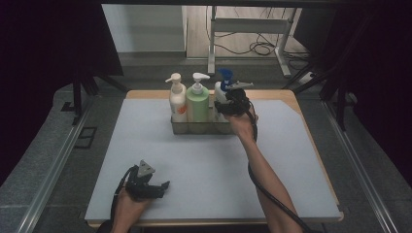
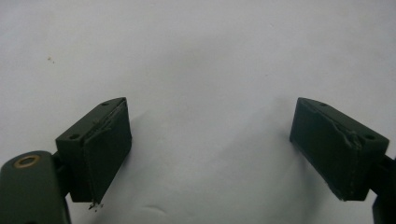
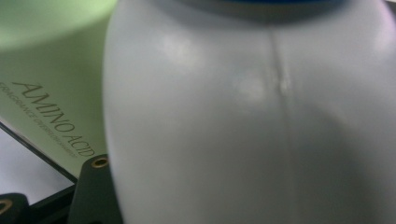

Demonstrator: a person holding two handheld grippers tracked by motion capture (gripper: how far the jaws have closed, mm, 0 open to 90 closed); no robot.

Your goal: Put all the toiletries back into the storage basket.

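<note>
The right gripper [image 1: 228,108] is at the blue-capped white bottle [image 3: 252,116] in the clear tray [image 1: 194,127]; its jaw state is unclear. The left gripper [image 2: 210,149] rests wide, idle.

Grey mat [image 1: 204,165], wooden table [image 1: 291,97], floor cables [image 1: 260,47]

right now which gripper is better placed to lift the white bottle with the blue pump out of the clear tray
Right: the right gripper is already at the white blue-pump bottle in the clear tray. The left gripper hangs open over bare table, far away.
</note>
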